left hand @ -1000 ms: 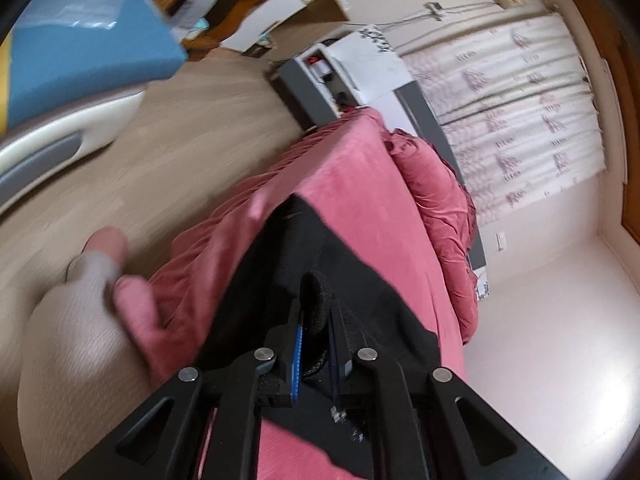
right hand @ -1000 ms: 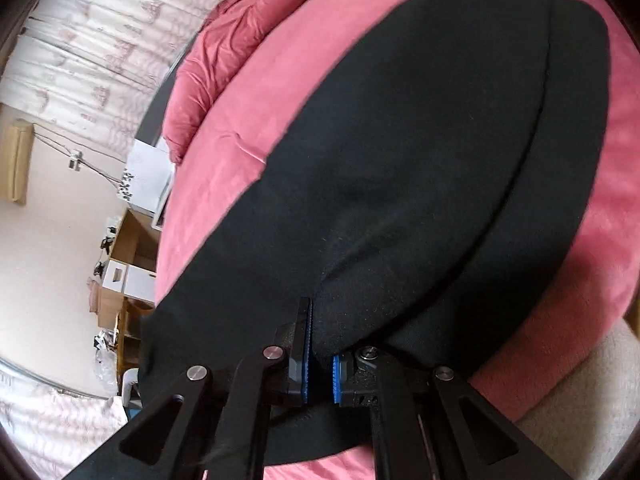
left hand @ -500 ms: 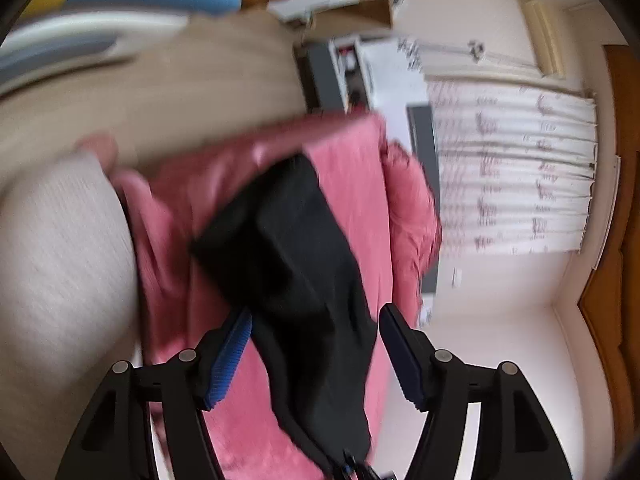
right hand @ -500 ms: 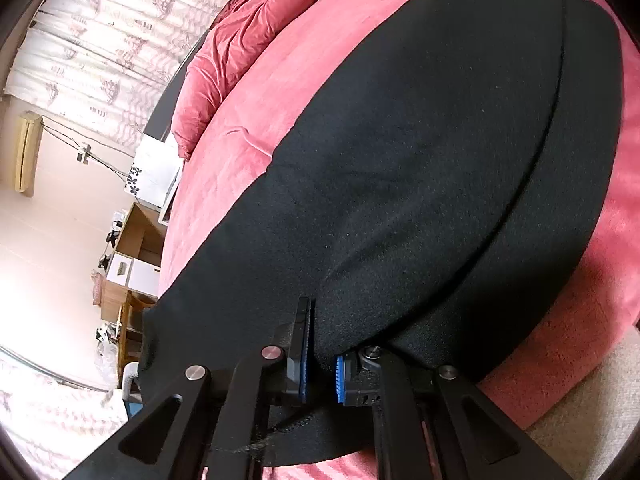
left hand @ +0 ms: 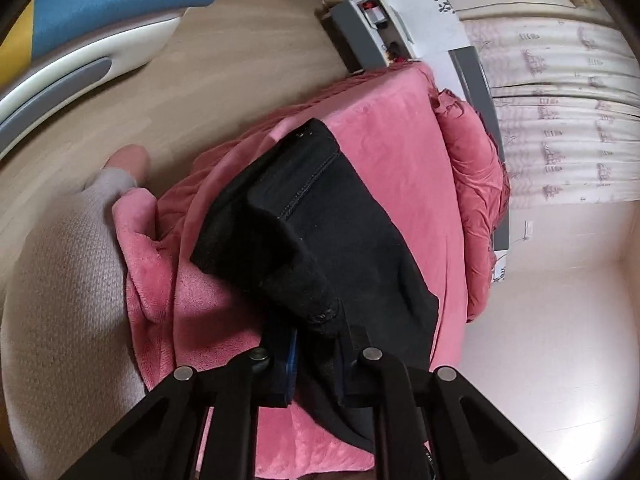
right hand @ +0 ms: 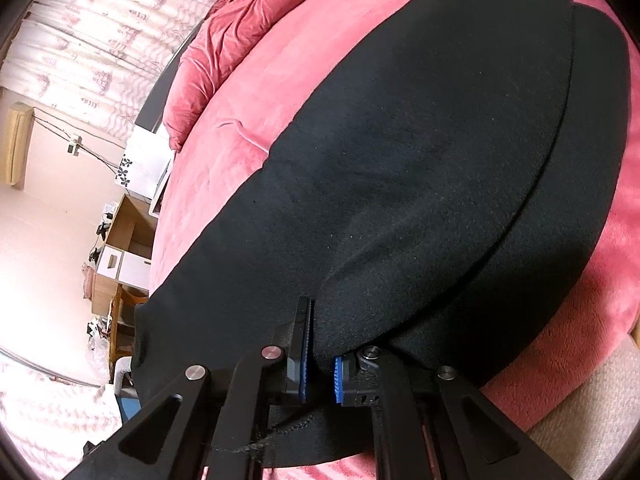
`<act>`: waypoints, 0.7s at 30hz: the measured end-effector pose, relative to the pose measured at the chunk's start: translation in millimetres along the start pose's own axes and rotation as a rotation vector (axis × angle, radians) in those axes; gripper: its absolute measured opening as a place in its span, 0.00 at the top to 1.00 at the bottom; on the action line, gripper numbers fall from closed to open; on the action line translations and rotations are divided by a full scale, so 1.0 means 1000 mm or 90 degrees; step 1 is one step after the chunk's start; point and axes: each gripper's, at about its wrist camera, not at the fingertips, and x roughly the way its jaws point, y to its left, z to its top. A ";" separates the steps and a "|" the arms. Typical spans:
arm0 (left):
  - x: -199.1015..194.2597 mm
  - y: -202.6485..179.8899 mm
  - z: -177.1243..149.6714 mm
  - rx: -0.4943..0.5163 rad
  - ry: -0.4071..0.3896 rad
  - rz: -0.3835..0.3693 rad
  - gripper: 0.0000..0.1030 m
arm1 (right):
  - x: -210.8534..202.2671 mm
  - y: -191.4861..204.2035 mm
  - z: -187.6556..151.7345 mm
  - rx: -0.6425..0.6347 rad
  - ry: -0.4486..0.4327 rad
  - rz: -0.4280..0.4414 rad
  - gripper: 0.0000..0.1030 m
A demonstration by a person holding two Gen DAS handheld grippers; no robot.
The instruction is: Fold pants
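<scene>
left wrist view shows the left gripper (left hand: 316, 364) closing its fingers on a bunched edge of the soft, limp black pants (left hand: 320, 216) on the pink bed (left hand: 392, 148), while the right gripper (right hand: 318, 372) pinches another edge, best held at hems.

1 black pants (left hand: 348, 216), 1 pink blanket (left hand: 392, 120), 2 grippers: left gripper (left hand: 316, 364), right gripper (right hand: 318, 368).

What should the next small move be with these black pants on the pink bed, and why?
Probably carry the bunched end forward and lay it flat. The left tool is closing on a thick fold of the black pants that stands raised off the pink blanket, while the right tool pinches the near edge, anchoring the rest, which lies smooth.
</scene>
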 end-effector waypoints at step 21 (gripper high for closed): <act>-0.018 0.051 -0.021 -0.035 -0.064 -0.024 0.81 | -0.005 0.007 -0.018 -0.036 0.049 0.023 0.92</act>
